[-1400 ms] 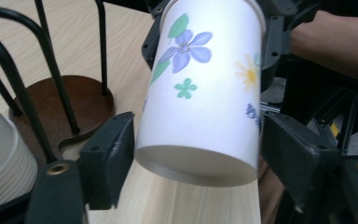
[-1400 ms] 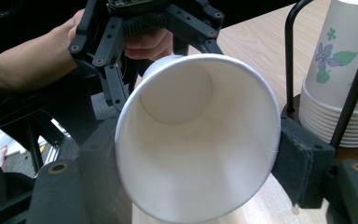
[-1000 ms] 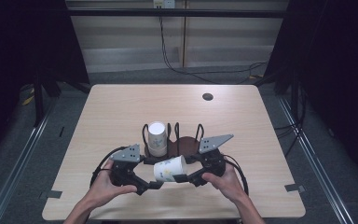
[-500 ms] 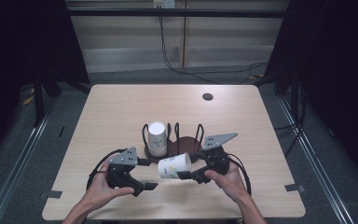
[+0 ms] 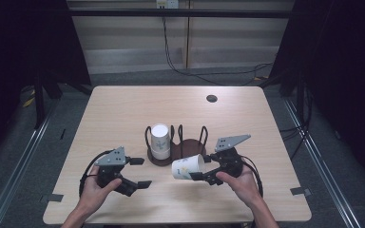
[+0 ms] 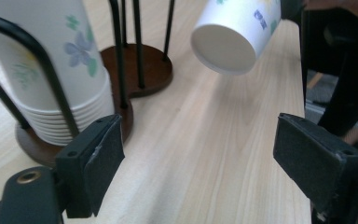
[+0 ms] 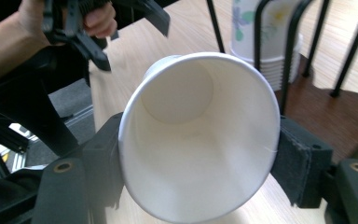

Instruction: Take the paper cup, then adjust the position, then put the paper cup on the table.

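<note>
cup (image 5: 188, 166) pinched sideways in right gripper (image 5: 200, 171), left gripper (image 5: 139, 173) spread wide, holding nothing
looks like it's headed for the rack (image 5: 190, 150) beside the stack (image 5: 160, 141); needs turning upright first.

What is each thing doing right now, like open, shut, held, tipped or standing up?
Left gripper: jaws open, holding nothing.
Right gripper: jaws shut on the paper cup.
Paper cup: held above the table, tipped on its side, empty inside.
Stack of cups: upside down, standing upright in the rack's left slot.
Cup rack: standing on the table, right slot empty.
</note>
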A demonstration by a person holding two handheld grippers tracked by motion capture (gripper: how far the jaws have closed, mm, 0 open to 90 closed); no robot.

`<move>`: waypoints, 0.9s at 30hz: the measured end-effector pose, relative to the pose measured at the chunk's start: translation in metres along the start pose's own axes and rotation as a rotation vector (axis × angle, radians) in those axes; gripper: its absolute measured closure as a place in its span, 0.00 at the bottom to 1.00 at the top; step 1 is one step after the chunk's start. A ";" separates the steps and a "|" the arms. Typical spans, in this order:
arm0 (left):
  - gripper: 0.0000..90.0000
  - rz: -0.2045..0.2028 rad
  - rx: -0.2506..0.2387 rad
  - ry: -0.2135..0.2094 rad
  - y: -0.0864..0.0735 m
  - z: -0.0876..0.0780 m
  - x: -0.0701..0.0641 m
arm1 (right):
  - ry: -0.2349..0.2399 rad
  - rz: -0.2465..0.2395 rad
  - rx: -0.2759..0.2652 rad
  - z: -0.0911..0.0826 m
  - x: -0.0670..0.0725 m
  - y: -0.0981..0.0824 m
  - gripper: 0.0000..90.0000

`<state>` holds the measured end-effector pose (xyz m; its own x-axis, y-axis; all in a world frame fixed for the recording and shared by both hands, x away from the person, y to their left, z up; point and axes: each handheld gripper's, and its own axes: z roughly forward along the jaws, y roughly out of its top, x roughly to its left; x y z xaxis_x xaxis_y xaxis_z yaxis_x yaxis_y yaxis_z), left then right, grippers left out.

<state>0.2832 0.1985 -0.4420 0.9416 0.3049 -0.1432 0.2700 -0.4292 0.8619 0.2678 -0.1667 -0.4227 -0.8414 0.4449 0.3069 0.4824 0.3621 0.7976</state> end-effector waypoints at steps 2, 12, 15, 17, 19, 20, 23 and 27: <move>0.18 -0.007 -0.005 0.010 -0.001 -0.002 0.002 | -0.013 0.010 0.005 -0.005 -0.001 -0.002 0.31; 0.18 0.002 0.003 0.029 -0.002 -0.002 0.003 | -0.097 0.034 0.046 -0.031 -0.007 -0.008 0.31; 0.18 0.000 -0.002 0.034 -0.002 -0.002 0.004 | -0.117 0.035 0.057 -0.039 -0.008 -0.007 0.31; 0.18 0.005 -0.003 0.040 -0.002 -0.003 0.004 | -0.127 0.040 0.063 -0.044 -0.009 -0.008 0.31; 0.18 0.003 -0.013 0.046 -0.002 -0.001 0.005 | -0.138 0.045 0.067 -0.048 -0.009 -0.009 0.31; 0.18 0.003 -0.007 0.050 -0.001 0.000 0.006 | -0.137 0.054 0.064 -0.051 -0.010 -0.010 0.31; 0.18 -0.003 -0.003 0.038 -0.002 0.002 0.007 | -0.151 0.059 0.092 -0.052 -0.011 -0.012 0.31; 0.18 0.000 0.012 0.038 -0.003 0.001 0.009 | -0.165 0.064 0.117 -0.055 -0.015 -0.013 0.31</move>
<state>0.2910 0.2013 -0.4463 0.9333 0.3368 -0.1245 0.2727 -0.4394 0.8559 0.2608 -0.2233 -0.4085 -0.7614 0.5945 0.2587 0.5669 0.4167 0.7106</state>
